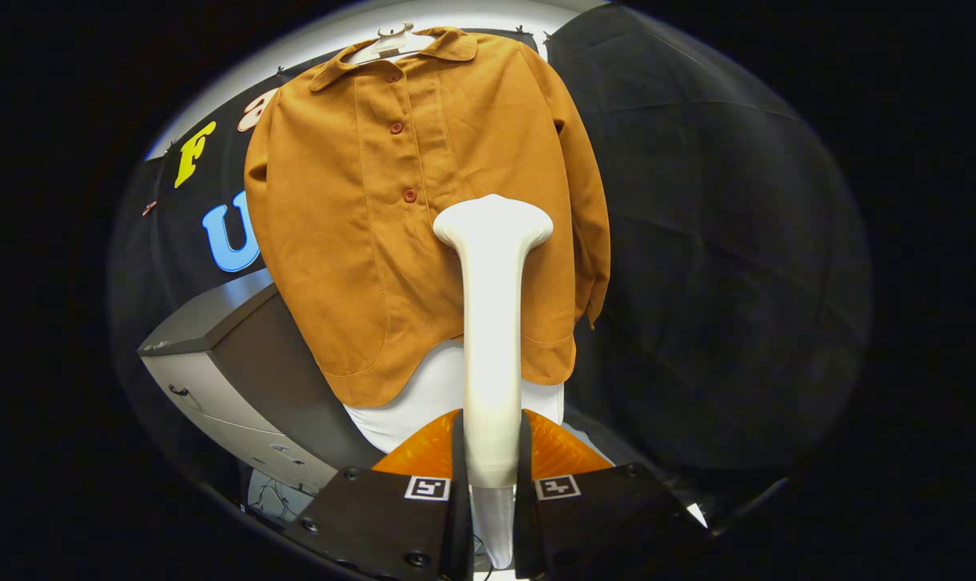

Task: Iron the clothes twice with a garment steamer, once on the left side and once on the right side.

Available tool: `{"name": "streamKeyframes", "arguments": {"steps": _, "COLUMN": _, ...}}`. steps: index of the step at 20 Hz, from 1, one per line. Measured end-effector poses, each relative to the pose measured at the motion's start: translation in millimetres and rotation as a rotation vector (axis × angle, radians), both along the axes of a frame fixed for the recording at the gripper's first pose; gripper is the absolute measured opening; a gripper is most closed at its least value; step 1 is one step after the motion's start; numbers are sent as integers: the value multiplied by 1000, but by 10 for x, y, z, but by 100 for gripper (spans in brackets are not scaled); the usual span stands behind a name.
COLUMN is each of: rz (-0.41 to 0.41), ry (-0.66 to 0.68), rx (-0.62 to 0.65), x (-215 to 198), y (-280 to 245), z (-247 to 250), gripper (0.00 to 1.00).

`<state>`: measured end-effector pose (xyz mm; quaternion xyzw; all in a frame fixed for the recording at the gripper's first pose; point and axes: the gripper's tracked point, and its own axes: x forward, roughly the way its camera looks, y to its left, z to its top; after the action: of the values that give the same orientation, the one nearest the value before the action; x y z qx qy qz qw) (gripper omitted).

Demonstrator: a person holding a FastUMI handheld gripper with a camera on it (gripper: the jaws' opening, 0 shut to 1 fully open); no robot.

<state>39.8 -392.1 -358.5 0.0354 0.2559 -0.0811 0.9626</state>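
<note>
Grey drawer cabinet [214,363] stood low at the left, orange buttoned shirt [375,218] hung on a white hanger [391,44] beside it, white garment steamer [492,323] rose before the shirt's right half, gripper [492,476] clenched on its handle.

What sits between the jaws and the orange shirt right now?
In the gripper view, the gripper is shut on the white garment steamer, whose handle runs forward from between the jaws, its head over the orange shirt.
</note>
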Motion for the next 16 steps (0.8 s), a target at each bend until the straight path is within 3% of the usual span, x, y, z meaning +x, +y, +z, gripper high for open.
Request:
{"name": "streamKeyframes", "arguments": {"steps": 7, "rz": -2, "ry": -59, "rx": -20, "x": -282, "y": 308, "z": 443, "gripper": 23}}
{"name": "streamKeyframes", "arguments": {"steps": 16, "rz": 27, "ry": -192, "rx": -62, "x": -469, "y": 1015, "z": 1443, "gripper": 23}}
